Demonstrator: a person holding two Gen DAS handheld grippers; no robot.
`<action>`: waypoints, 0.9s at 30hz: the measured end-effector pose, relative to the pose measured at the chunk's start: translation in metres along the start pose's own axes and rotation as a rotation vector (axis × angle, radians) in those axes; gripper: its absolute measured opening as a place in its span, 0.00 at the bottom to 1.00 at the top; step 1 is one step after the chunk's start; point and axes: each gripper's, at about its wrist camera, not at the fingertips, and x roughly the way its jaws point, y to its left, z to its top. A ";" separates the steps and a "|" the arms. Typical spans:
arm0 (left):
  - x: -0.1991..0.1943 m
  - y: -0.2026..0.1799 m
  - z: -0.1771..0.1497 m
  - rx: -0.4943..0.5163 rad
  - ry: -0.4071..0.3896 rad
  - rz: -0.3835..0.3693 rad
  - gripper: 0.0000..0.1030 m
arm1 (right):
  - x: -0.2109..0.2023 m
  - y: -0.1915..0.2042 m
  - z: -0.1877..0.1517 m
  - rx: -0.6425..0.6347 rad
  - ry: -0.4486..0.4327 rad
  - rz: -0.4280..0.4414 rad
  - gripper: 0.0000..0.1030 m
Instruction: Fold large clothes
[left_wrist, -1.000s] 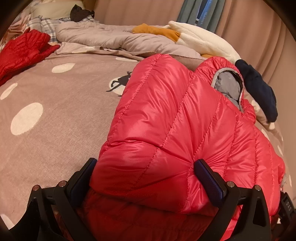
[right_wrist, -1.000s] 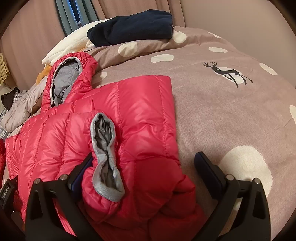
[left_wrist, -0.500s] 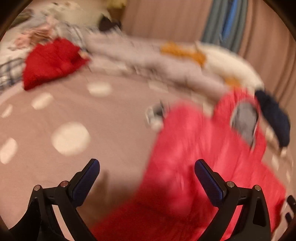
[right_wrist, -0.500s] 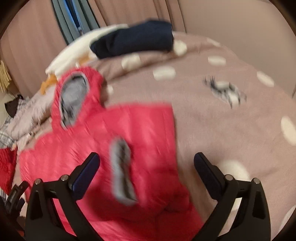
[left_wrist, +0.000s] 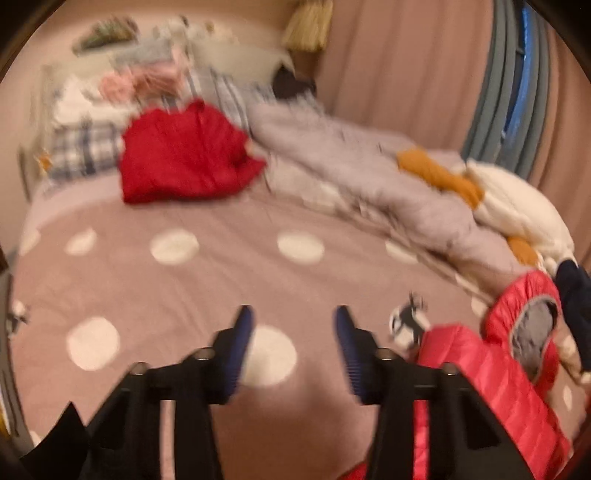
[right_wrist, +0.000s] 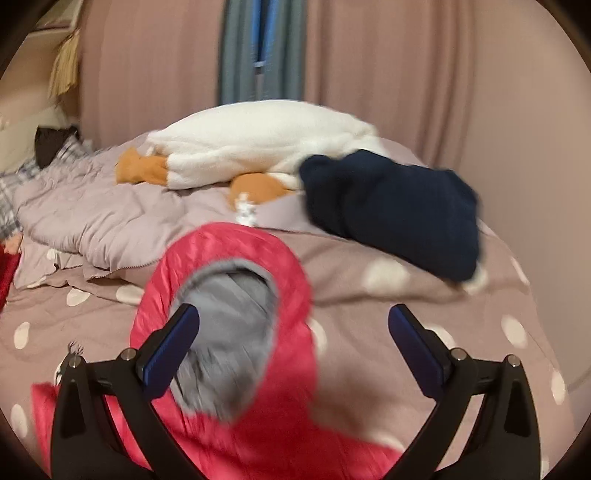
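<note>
Lying at the lower right of the left wrist view, the pink puffer jacket (left_wrist: 491, 384) rests on the spotted bedspread (left_wrist: 184, 288), hood upward. The left gripper (left_wrist: 293, 325) has just been narrowing its jaws; they stand part-way together with nothing between them (only bedspread shows in the gap). In the right wrist view the right gripper (right_wrist: 293, 319) is spread wide above the jacket's grey-lined hood (right_wrist: 229, 295), its pads clear of the fabric. A red garment (left_wrist: 184, 155) lies upper left, a navy garment (right_wrist: 395, 214) upper right.
</note>
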 end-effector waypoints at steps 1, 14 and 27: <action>0.010 0.008 0.000 -0.023 0.040 -0.010 0.33 | 0.017 0.007 0.005 -0.011 0.014 -0.008 0.98; 0.039 0.022 -0.014 -0.040 0.065 0.005 0.32 | 0.072 0.022 0.019 0.006 -0.010 -0.053 0.06; -0.050 0.005 -0.017 -0.045 -0.038 -0.221 0.64 | -0.213 -0.022 -0.116 -0.087 -0.044 0.118 0.76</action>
